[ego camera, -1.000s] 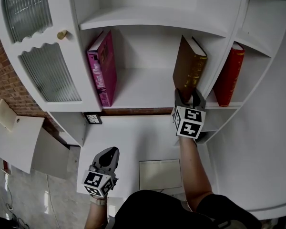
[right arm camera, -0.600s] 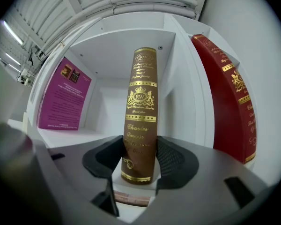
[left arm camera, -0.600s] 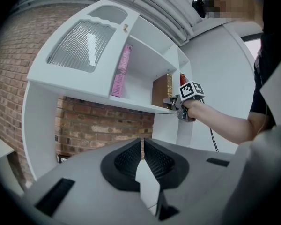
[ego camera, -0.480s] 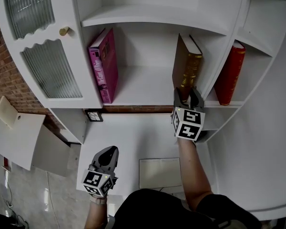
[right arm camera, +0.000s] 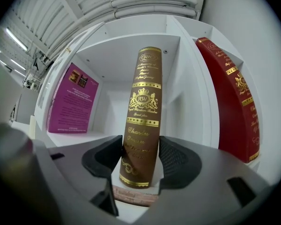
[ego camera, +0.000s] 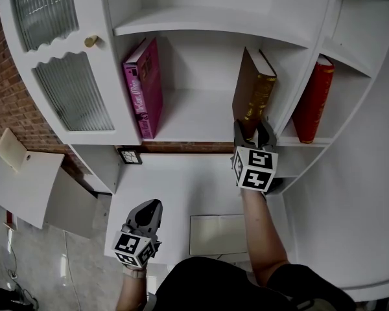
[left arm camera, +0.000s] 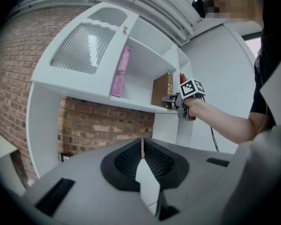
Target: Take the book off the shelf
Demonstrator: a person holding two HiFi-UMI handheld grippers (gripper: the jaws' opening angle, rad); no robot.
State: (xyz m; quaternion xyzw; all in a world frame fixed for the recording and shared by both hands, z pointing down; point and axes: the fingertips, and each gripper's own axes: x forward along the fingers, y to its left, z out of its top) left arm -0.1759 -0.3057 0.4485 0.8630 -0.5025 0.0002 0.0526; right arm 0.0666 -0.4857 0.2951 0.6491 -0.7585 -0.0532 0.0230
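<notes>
Right gripper point(right arm camera: 140, 154) clamps the brown book point(right arm camera: 144, 102) between its jaws. The book stands on the shelf point(right arm camera: 79, 136); withdrawal remains. Left gripper point(left arm camera: 142, 150) is closed and empty.

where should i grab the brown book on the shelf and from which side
Take the brown book low on its spine, coming in from the open front of the shelf. It stands with the spine outward and both covers free, so the right tongs can pinch across it, as they do now.
</notes>
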